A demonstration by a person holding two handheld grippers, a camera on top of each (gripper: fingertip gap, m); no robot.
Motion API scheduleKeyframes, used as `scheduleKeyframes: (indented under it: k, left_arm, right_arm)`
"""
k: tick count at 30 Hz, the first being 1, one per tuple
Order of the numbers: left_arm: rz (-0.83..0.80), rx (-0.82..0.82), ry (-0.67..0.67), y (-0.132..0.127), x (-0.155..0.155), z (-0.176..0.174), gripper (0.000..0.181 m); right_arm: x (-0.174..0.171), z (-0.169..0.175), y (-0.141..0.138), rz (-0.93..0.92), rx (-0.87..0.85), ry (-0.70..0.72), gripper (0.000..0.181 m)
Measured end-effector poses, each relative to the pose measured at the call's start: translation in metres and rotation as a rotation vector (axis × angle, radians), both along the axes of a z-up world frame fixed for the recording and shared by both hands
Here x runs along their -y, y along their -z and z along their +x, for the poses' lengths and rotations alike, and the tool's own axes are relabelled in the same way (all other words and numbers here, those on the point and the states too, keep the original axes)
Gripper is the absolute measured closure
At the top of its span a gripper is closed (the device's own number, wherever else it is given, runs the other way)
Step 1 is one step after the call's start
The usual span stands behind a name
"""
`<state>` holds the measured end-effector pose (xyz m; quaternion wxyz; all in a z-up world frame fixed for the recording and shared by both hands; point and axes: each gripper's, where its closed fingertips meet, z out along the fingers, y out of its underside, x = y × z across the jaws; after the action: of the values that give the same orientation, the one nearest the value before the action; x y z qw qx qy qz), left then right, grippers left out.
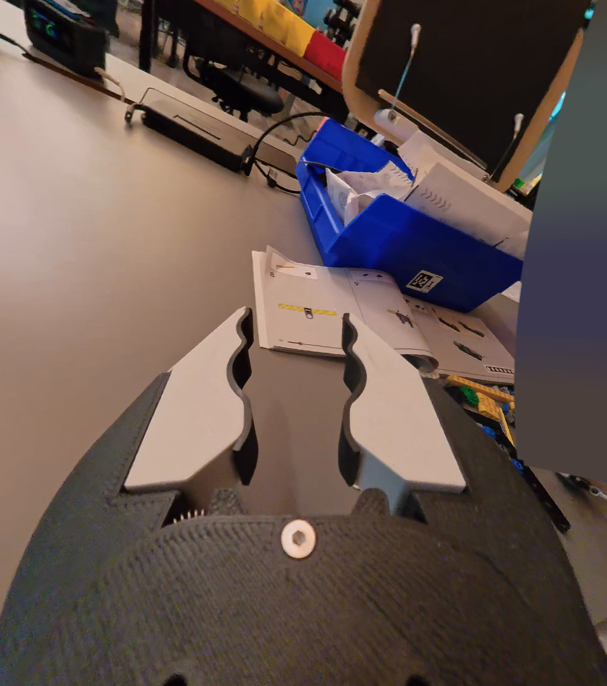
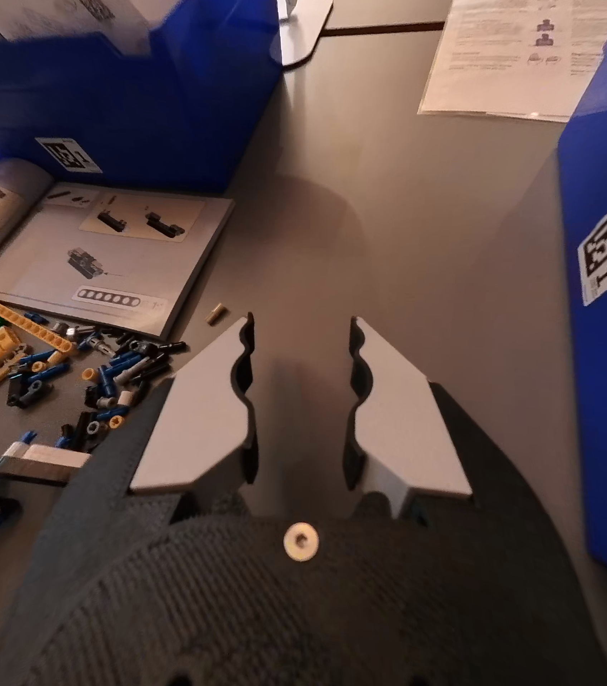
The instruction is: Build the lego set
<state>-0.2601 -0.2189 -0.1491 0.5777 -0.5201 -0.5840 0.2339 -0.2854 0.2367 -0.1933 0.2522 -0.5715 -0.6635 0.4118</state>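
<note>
- Left wrist view: left gripper [image 1: 296,319], jaws apart, nothing between them, held above bare table [image 1: 90,260]. Open manual [image 1: 331,315] lies straight ahead, just past the tips. Blue bin [image 1: 405,237] sits behind the manual. Lego parts [image 1: 483,401] show only as a yellow, green and blue sliver to the right of the right finger, partly hidden by a blurred patch.
- Right wrist view: right gripper [image 2: 302,319], jaws apart, empty, pointing at bare table. Parts pile [image 2: 83,371] lies to the left of the left finger, spread below the manual [image 2: 116,260]. Long yellow beam [image 2: 27,324] runs diagonally, up-left to down-right. One tan pin [image 2: 217,313] lies apart, just left of the left fingertip. Second blue bin [image 2: 598,334] stands at right.
- Judgement: the pile lies between the two grippers; the right looks nearer, and the tan pin is its closest piece, needing a short leftward shift.
</note>
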Motion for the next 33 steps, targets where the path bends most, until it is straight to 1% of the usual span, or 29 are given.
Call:
scheduleKeyframes:
  k: [2, 4, 8, 9, 10, 11, 14, 15, 16, 18, 20, 21, 23, 25, 28, 31, 33]
  left_arm:
    - [-0.022, -0.031, 0.04, -0.004, -0.01, 0.002, 0.134]
    - [-0.038, -0.101, 0.103, -0.014, -0.025, 0.007, 0.134]
    - [-0.088, -0.199, 0.176, -0.025, -0.046, 0.015, 0.132]
    - [-0.111, -0.214, 0.191, -0.027, -0.051, 0.017, 0.132]
    - [-0.139, -0.235, 0.199, -0.029, -0.054, 0.02, 0.132]
    - [-0.163, -0.262, 0.205, -0.031, -0.057, 0.023, 0.133]
    - [-0.212, -0.312, 0.221, -0.038, -0.068, 0.028, 0.135]
    - [-0.224, -0.315, 0.224, -0.038, -0.071, 0.028, 0.14]
    - [-0.235, -0.316, 0.22, -0.039, -0.074, 0.028, 0.15]
    - [-0.252, -0.338, 0.18, -0.046, -0.078, 0.027, 0.181]
    - [-0.273, -0.368, 0.113, -0.056, -0.081, 0.026, 0.181]
    - [-0.298, -0.378, 0.115, -0.058, -0.087, 0.026, 0.181]
    - [-0.344, -0.368, 0.104, -0.059, -0.099, 0.022, 0.181]
    - [-0.332, -0.377, 0.072, -0.062, -0.106, 0.019, 0.181]
    - [-0.307, -0.37, 0.052, -0.06, -0.113, 0.011, 0.181]
    - [-0.328, -0.363, 0.091, -0.055, -0.117, 0.007, 0.181]
    - [-0.3, -0.381, 0.073, -0.055, -0.11, 0.012, 0.181]
  right_arm:
    - [0.001, 0.001, -0.005, -0.018, -0.03, -0.006, 0.132]
    - [0.002, 0.002, -0.009, -0.029, -0.052, -0.017, 0.133]
    - [0.01, 0.005, -0.015, -0.043, -0.087, -0.072, 0.135]
    - [0.013, 0.007, -0.018, -0.051, -0.102, -0.091, 0.142]
    - [0.017, 0.008, -0.02, -0.06, -0.116, -0.114, 0.153]
    - [0.019, 0.01, -0.022, -0.071, -0.126, -0.136, 0.158]
    - [0.024, 0.013, -0.026, -0.102, -0.138, -0.176, 0.16]
    - [0.026, 0.014, -0.026, -0.115, -0.137, -0.191, 0.162]
    - [0.028, 0.015, -0.027, -0.127, -0.136, -0.206, 0.162]
    - [0.03, 0.017, -0.028, -0.153, -0.13, -0.229, 0.164]
    - [0.033, 0.019, -0.028, -0.201, -0.117, -0.24, 0.176]
    - [0.034, 0.02, -0.03, -0.232, -0.117, -0.236, 0.181]
    - [0.034, 0.022, -0.036, -0.282, -0.14, -0.22, 0.181]
    - [0.033, 0.023, -0.042, -0.304, -0.173, -0.199, 0.181]
    - [0.034, 0.023, -0.043, -0.261, -0.189, -0.182, 0.181]
    - [0.033, 0.021, -0.041, -0.135, -0.212, -0.166, 0.181]
    - [0.031, 0.021, -0.046, -0.043, -0.267, -0.157, 0.181]
